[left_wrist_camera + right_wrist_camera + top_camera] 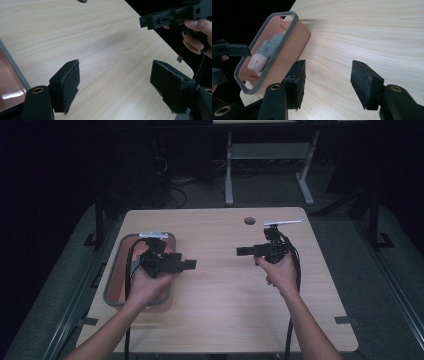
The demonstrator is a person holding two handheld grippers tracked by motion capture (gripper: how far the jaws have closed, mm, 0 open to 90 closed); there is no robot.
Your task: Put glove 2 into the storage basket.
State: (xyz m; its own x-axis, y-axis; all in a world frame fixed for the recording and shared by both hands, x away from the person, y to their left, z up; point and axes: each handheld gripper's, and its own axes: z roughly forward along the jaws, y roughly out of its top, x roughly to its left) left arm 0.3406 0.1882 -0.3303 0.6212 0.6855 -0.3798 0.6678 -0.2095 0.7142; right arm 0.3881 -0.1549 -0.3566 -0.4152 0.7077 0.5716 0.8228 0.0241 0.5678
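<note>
Left gripper [192, 264] centre-left of high view, jaws apart and empty, beside pink tray [114, 280] holding folded sock [265, 51], right gripper [240, 251] centre-right, jaws apart, well apart from tray

Dim high view with black surroundings, brighter gripper views, near jaws slightly soft

We seem to be in a dim lab: a bare wooden table [220, 285], another desk's metal legs [229, 170] and loose cables [175, 182] well beyond our fingers [272, 272].
</note>
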